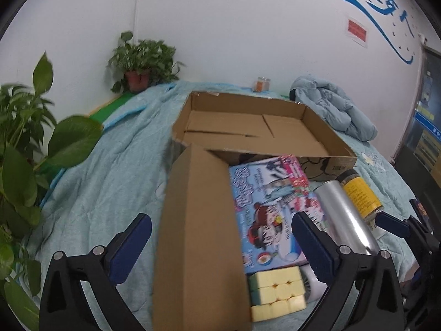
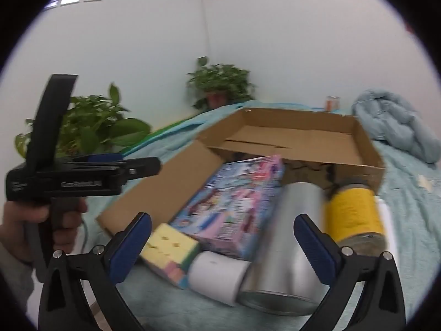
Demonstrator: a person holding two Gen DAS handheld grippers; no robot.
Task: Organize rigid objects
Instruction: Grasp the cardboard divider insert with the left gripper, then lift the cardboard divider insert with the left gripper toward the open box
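An open, empty cardboard tray box (image 1: 256, 127) (image 2: 289, 140) lies on a light blue blanket. In front of it lie a long plain cardboard box (image 1: 198, 237) (image 2: 162, 184), a colourful cartoon box (image 1: 273, 209) (image 2: 231, 207), a yellow puzzle cube (image 1: 275, 292) (image 2: 171, 251), a white roll (image 2: 217, 278), a silver cylinder (image 1: 344, 218) (image 2: 289, 245) and a yellow-labelled jar (image 1: 358, 193) (image 2: 352, 212). My left gripper (image 1: 220, 248) is open, its fingers astride the long cardboard box, and it also shows in the right wrist view (image 2: 82, 176). My right gripper (image 2: 223, 245) is open above the cube, roll and silver cylinder.
Potted plants stand at the far back (image 1: 143, 60) (image 2: 220, 82) and at the left (image 1: 24, 143) (image 2: 91, 127). A crumpled light blue jacket (image 1: 333, 107) (image 2: 397, 121) lies right of the tray. A small orange jar (image 1: 261, 84) stands by the wall.
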